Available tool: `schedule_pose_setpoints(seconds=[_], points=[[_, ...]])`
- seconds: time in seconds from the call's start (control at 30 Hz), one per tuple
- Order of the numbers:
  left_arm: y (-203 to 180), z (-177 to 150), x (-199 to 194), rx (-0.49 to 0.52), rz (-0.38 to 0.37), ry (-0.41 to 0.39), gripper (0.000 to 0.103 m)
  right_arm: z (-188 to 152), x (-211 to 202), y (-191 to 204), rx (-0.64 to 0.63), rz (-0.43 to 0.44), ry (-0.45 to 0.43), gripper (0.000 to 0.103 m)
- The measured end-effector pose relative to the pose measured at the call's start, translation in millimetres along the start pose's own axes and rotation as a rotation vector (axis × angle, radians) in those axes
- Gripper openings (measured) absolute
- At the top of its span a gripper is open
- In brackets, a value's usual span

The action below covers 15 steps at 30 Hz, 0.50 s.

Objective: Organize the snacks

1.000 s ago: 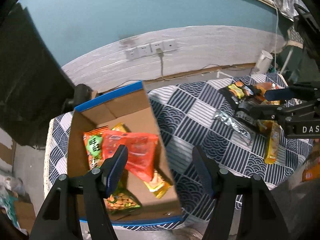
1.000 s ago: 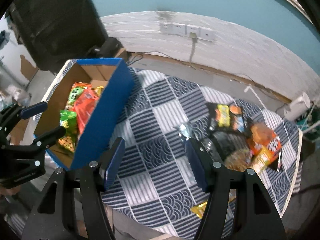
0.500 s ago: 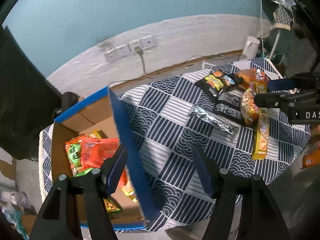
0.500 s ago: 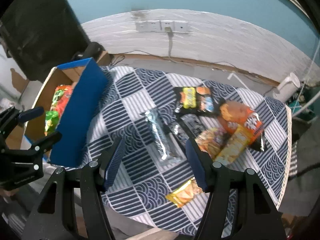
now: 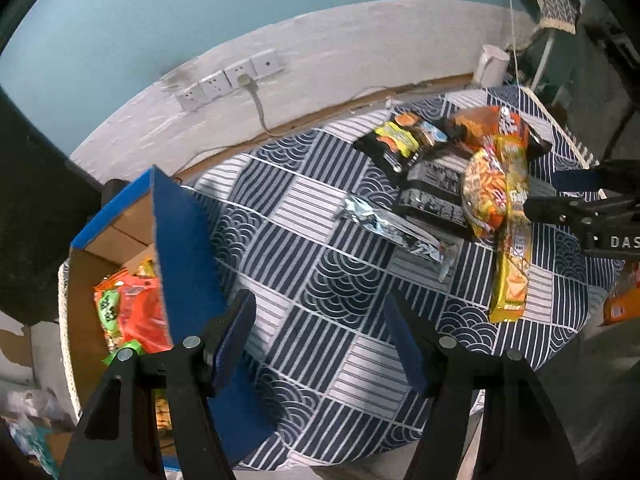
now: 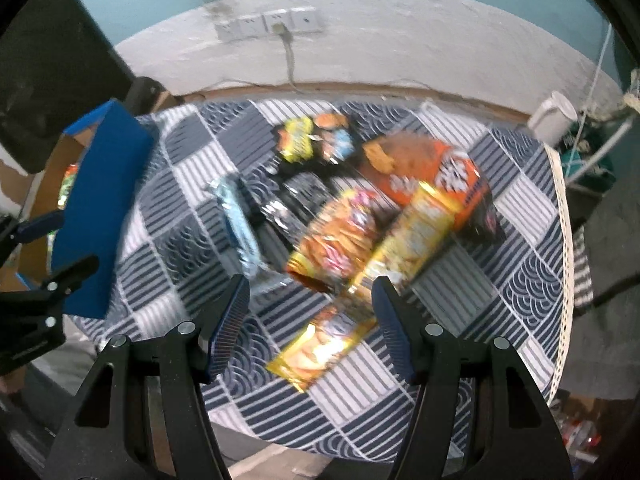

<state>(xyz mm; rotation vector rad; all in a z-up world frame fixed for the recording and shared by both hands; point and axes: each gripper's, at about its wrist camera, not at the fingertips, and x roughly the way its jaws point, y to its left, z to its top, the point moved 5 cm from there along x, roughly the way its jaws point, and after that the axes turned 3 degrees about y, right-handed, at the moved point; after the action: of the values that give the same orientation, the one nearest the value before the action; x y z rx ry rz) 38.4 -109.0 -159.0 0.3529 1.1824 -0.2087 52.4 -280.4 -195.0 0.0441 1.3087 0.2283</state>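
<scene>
A blue cardboard box (image 5: 188,248) stands at the table's left end with red and green snack packs (image 5: 128,316) inside; it also shows in the right wrist view (image 6: 100,208). Loose snacks lie in a pile on the right half: a silver wrapper (image 5: 392,228), black packs (image 5: 432,196), an orange chip bag (image 6: 424,164), a yellow pack (image 6: 416,236) and a small gold pack (image 6: 320,352). My left gripper (image 5: 320,336) is open and empty beside the box's near corner. My right gripper (image 6: 310,320) is open and empty above the gold pack.
The round table carries a navy and white patterned cloth (image 5: 320,280). Wall sockets with a plugged cable (image 5: 232,80) sit on the white wall behind. A white jug (image 5: 492,68) stands on the floor at the back right. A black panel (image 6: 52,60) stands at the left.
Both grippers have swung to the right, away from the box and toward the snack pile. The right gripper has come closer to the gold and yellow packs. Both stay open.
</scene>
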Motion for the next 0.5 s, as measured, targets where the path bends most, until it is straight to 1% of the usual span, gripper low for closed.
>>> schedule_pose_setpoints(seconds=[0.1,0.23,0.5], points=[[-10,-1,8,0.015,-0.009,0.015,0.068,-5,15,-13,0.038,0.016,0.031,0.064],[-18,-5,23,0.037,0.0,0.042,0.068,-11,32,-23,0.076,0.01,0.072,0.064],[-21,-7,53,0.002,-0.031,0.103,0.068,-17,60,-30,0.127,0.019,0.124,0.064]])
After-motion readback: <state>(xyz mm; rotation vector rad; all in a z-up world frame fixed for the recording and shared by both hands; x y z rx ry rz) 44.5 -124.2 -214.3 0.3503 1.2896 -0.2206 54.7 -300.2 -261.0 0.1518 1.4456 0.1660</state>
